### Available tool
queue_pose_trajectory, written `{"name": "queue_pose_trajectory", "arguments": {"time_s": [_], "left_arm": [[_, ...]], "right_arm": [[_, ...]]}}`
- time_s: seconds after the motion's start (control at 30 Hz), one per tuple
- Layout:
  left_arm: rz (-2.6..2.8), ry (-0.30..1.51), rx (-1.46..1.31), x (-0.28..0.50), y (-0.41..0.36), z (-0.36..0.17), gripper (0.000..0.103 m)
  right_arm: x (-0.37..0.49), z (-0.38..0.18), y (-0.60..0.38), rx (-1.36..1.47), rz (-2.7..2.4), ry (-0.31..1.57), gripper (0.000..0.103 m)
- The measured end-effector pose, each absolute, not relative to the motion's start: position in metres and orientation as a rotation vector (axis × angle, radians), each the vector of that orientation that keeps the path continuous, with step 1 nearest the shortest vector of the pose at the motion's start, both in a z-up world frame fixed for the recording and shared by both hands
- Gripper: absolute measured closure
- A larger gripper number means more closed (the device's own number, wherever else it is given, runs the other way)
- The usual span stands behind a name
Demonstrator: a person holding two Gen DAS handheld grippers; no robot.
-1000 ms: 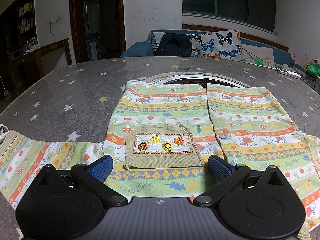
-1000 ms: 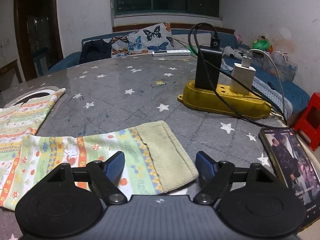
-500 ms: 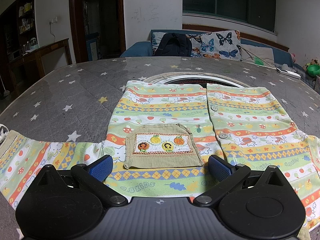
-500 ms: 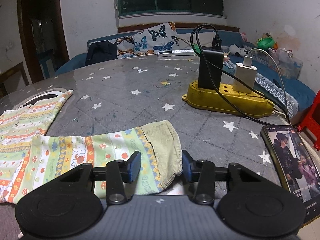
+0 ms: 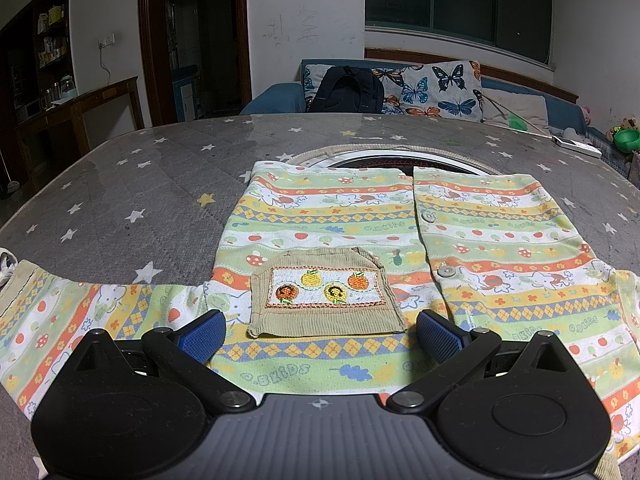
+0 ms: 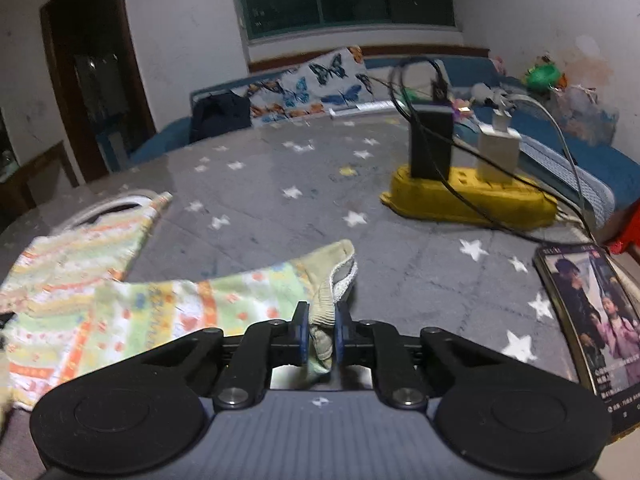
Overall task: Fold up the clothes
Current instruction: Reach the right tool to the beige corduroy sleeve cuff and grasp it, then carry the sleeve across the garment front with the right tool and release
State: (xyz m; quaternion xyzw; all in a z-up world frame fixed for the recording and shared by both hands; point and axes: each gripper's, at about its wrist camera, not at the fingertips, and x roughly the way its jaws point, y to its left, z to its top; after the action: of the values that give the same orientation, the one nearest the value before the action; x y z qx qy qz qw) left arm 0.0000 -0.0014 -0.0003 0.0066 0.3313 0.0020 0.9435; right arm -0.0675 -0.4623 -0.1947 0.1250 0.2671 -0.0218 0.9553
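The child's cardigan (image 5: 400,240) lies flat and buttoned on the desk (image 5: 140,184), sleeves spread out. The right gripper (image 6: 321,338) is closed on the right sleeve's cuff (image 6: 326,308) and holds it raised, probably to fold the sleeve inward. The left gripper (image 5: 320,338) is open above the hem, near the pocket (image 5: 324,294), holding nothing.

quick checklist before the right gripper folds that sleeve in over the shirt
1. Right gripper shut on the sleeve cuff: ok.
2. Cuff lifted off the table: ok, it hangs raised.
3. Left gripper free: ok, open over the shirt, gripping nothing.
4. Shirt body flat: ok, pocket lies smooth.
5. Phone and power strip apart from the sleeve: ok.
6. Grip depth on cuff: cannot tell, picture blurred.
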Motion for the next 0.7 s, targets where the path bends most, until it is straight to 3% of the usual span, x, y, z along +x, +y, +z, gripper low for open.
{"name": "queue_pose_trajectory", "arguments": {"time_s": [0.7], "left_arm": [[0.004, 0.675, 0.013, 0.0, -0.002, 0.0, 0.0]], "right_arm": [[-0.048, -0.07, -0.33, 0.262, 0.501, 0.338, 0.093]]}}
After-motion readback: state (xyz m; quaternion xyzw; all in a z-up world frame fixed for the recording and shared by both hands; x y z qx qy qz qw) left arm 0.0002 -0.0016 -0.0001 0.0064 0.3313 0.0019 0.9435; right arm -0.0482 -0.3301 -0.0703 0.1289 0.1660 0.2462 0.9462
